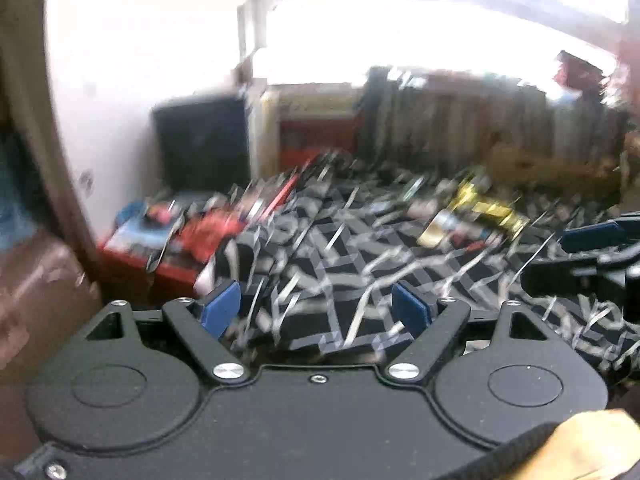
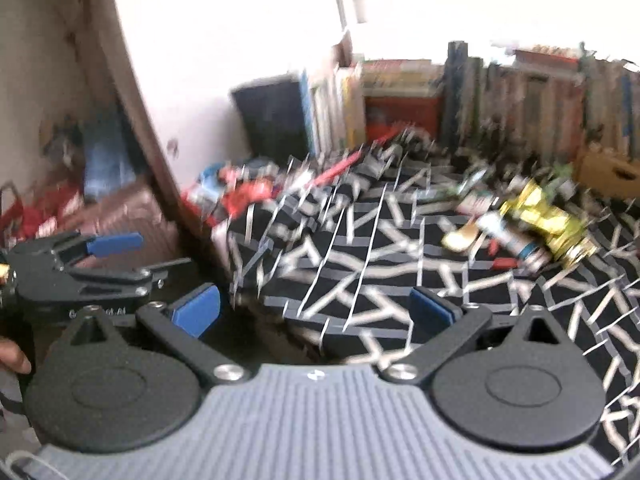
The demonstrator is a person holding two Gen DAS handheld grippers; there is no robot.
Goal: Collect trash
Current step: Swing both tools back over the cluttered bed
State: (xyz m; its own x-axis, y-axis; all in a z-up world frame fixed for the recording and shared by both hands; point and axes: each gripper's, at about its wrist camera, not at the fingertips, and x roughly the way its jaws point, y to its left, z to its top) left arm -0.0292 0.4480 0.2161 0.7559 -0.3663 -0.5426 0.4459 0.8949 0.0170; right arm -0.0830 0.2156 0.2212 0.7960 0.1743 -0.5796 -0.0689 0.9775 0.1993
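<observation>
Blur smears everything as I look out: my left gripper (image 1: 316, 308) gapes wide and empty over the patterned cloth (image 1: 340, 248), my right gripper (image 2: 316, 312) likewise, and the gold wrappers (image 2: 540, 220) far right stay barely readable.

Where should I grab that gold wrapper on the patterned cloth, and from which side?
Judging through the blur, take the gold wrapper across its crumpled middle, coming down from above with the right gripper, whose jaws are open and empty. It lies flat on the patterned cloth with smaller litter close on its left, so a sideways approach would likely just push it.
</observation>
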